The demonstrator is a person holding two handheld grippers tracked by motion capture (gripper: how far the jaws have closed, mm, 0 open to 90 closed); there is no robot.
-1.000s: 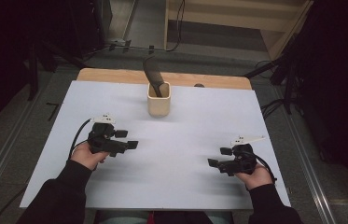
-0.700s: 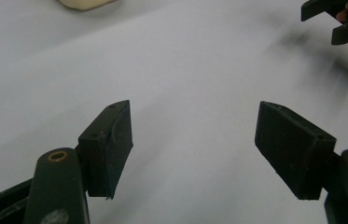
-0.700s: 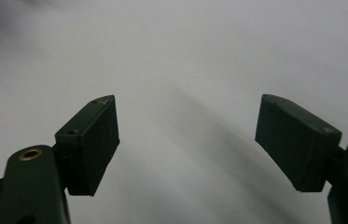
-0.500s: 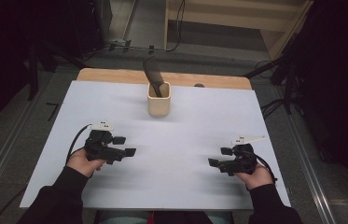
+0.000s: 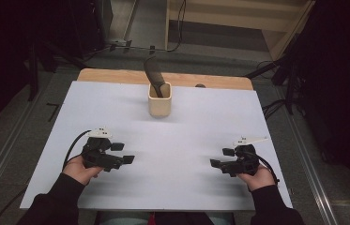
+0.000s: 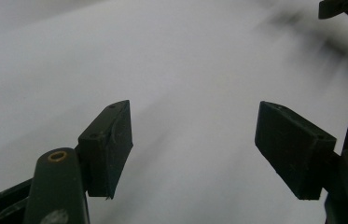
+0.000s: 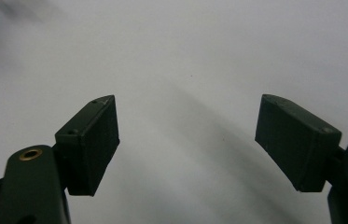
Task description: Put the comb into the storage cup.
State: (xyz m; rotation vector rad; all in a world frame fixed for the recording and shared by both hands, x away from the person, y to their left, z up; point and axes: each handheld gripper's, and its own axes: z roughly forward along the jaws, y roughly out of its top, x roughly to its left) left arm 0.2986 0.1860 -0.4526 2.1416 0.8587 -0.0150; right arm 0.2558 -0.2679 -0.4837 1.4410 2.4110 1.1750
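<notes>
Jaws of the left gripper (image 5: 125, 153) and right gripper (image 5: 220, 157) stand wide apart, empty, over the white table (image 5: 182, 140); cup (image 5: 159, 100) holding a dark tool (image 5: 154, 78) stands well beyond.

Left gripper (image 5: 125, 153) has pulled back toward the person's near edge of the surface (image 5: 182, 140) and slightly left; right gripper (image 5: 220, 158) barely shifted.

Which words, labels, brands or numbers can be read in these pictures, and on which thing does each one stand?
None: no readable text on the cream cup, the dark utensil in it, the white table sheet, the left gripper or the right gripper; both gripper views show plain black pads without marks.
</notes>
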